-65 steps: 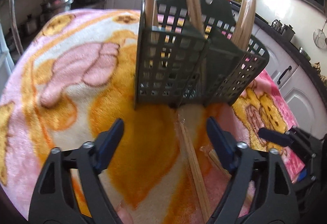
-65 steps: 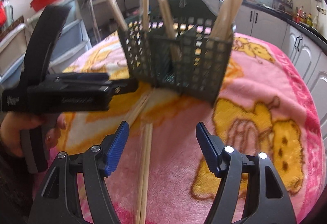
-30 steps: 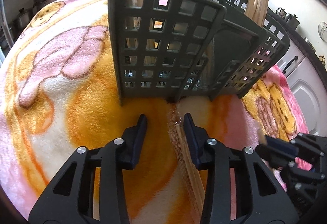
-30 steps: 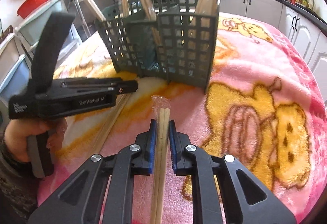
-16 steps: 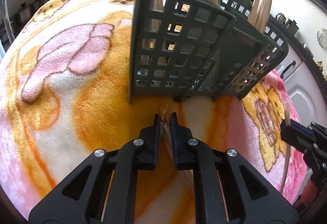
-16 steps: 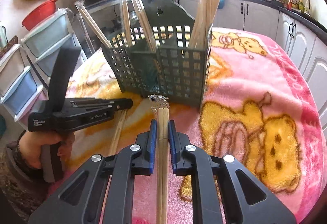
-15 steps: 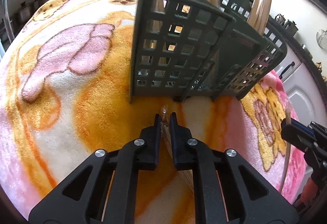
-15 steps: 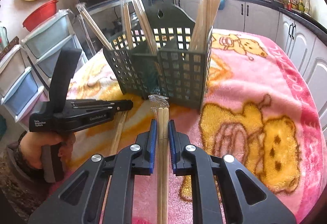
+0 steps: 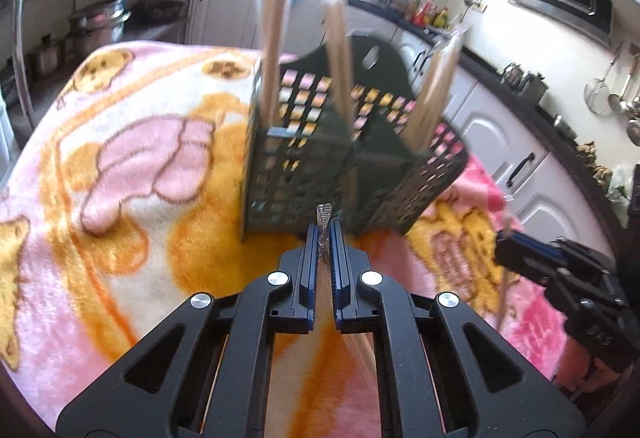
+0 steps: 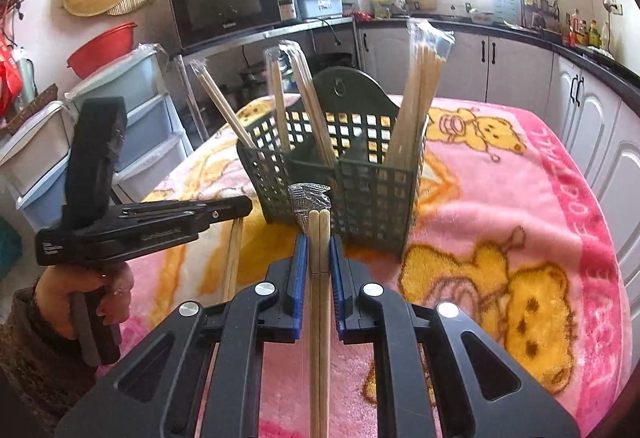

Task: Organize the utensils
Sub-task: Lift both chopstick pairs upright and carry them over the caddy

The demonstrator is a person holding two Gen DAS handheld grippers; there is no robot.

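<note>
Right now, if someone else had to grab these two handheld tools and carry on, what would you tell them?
Left tool: shut on a wrapped chopstick pair, lifted off the blanket, tip pointing at the basket.
Right tool: shut on another wrapped chopstick pair, also aimed at the basket.
Green utensil basket: stands upright on the pink blanket, with several wrapped pairs already upright in its compartments.
Done: both pairs picked up.
Left: drop each held pair into a compartment. I see no other loose pairs on the blanket, though part of it is hidden.
</note>
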